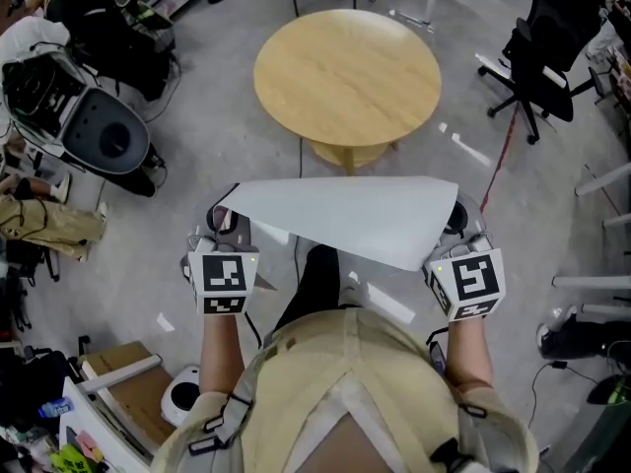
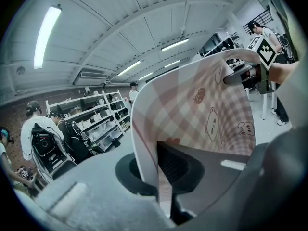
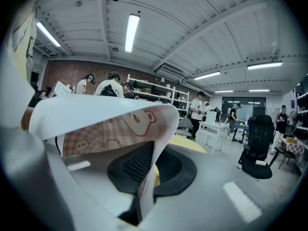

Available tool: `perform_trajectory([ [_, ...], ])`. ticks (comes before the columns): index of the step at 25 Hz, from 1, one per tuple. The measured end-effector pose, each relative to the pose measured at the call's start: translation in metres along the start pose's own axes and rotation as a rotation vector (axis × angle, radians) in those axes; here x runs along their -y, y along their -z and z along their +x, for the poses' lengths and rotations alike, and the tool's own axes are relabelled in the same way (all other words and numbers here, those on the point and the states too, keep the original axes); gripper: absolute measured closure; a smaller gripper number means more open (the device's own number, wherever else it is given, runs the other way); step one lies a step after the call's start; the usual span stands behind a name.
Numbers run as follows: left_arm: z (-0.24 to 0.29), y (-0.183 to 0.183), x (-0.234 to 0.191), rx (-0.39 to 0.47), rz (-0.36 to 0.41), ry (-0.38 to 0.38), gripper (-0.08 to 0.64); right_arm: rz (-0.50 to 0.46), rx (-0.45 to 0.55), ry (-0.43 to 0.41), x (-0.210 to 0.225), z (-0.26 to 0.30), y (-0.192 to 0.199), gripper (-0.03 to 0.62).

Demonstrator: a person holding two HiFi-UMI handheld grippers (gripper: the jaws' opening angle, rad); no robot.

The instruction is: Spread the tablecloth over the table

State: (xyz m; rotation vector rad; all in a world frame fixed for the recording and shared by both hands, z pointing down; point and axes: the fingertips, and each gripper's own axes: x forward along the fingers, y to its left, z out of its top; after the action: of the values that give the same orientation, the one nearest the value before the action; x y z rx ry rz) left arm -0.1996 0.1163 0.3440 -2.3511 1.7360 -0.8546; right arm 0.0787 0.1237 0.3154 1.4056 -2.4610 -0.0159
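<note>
The tablecloth (image 1: 345, 220) hangs stretched between my two grippers, its plain white back facing up, held in the air short of the round wooden table (image 1: 347, 75). My left gripper (image 1: 225, 227) is shut on the cloth's left corner. My right gripper (image 1: 455, 227) is shut on the right corner. In the left gripper view the pink checked side with bear prints (image 2: 207, 114) curves away from the jaws, which pinch its edge. In the right gripper view the cloth (image 3: 120, 119) folds over the jaws, clamped by its edge, and a slice of the table (image 3: 186, 144) shows behind it.
A black office chair (image 1: 547, 37) stands right of the table. Black equipment and bags (image 1: 89, 126) crowd the floor at the left. A cardboard box (image 1: 128, 382) sits near my left leg. Several people and shelves (image 3: 144, 93) stand further off.
</note>
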Motion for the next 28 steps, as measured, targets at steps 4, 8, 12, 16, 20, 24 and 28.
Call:
perform_trajectory([
  [4,0.039,-0.015,-0.008,0.005,0.026,0.035,0.552,-0.003,-0.018,0.048,0.023,0.022,-0.006,0.583],
  [8,0.081,-0.038,-0.017,0.034,0.044,0.069,0.552,0.006,-0.022,0.092,0.052,0.046,-0.018,0.583],
  [12,0.12,-0.049,-0.039,0.058,0.034,0.089,0.552,-0.005,-0.018,0.122,0.068,0.08,-0.033,0.583],
  [16,0.156,-0.059,-0.061,0.065,0.025,0.103,0.552,-0.019,-0.012,0.141,0.082,0.115,-0.047,0.583],
  [20,0.191,-0.066,-0.075,0.081,0.039,0.135,0.552,-0.03,-0.027,0.18,0.099,0.144,-0.052,0.583],
  [24,0.22,-0.073,-0.094,0.096,0.058,0.156,0.552,-0.044,-0.032,0.2,0.109,0.176,-0.061,0.583],
  [28,0.246,-0.085,-0.108,0.121,0.071,0.17,0.552,-0.082,-0.029,0.225,0.123,0.199,-0.074,0.583],
])
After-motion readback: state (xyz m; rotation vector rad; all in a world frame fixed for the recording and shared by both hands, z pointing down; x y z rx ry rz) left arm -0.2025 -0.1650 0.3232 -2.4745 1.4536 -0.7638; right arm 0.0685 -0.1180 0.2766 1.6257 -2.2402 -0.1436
